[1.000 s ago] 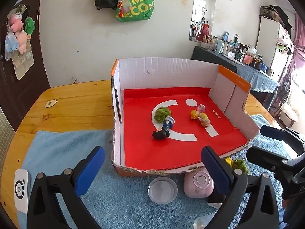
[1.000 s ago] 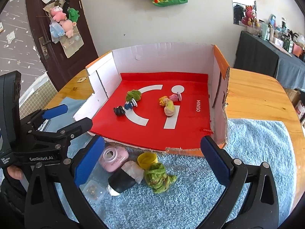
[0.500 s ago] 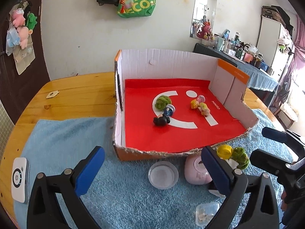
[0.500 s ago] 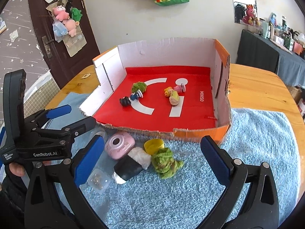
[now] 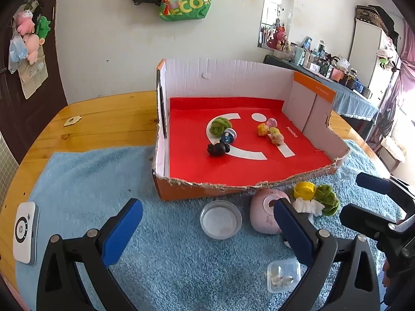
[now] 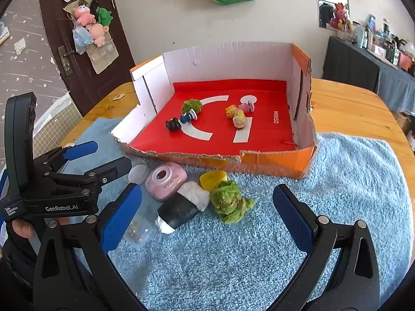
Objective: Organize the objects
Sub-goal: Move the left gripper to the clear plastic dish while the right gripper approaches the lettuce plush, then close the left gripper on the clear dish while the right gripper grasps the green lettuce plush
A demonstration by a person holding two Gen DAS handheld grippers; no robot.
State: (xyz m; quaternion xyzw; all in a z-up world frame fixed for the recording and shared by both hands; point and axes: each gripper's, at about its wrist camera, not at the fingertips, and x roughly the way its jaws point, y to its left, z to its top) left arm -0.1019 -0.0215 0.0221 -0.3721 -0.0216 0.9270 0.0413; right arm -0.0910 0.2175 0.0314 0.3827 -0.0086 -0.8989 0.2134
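A cardboard box [image 5: 181, 194] [image 6: 275, 164] with a red floor holds a green fuzzy toy [image 5: 220, 126], a blue figure [image 5: 228, 137], a black figure [image 5: 217, 149] and yellow and pink figures [image 5: 269, 131]. On the blue towel in front lie a clear round lid [image 5: 220, 219], a pink case [image 6: 166, 180], a yellow cap [image 6: 213, 178], a black and white wrapped item [image 6: 181, 207], a green fuzzy toy [image 6: 229, 202] and a small clear box [image 5: 284, 276]. My left gripper [image 5: 207, 233] and my right gripper [image 6: 207, 217] are open and empty above the towel.
A white device [image 5: 26, 232] lies at the towel's left edge. A small tag [image 5: 72, 121] lies on the wooden table [image 5: 103, 119]. The right gripper [image 5: 376, 207] shows in the left view; the left gripper [image 6: 90, 160] shows in the right view.
Both grippers have pulled back and risen from the box. More of the towel and the loose items in front of the box now show. Nothing was grasped.
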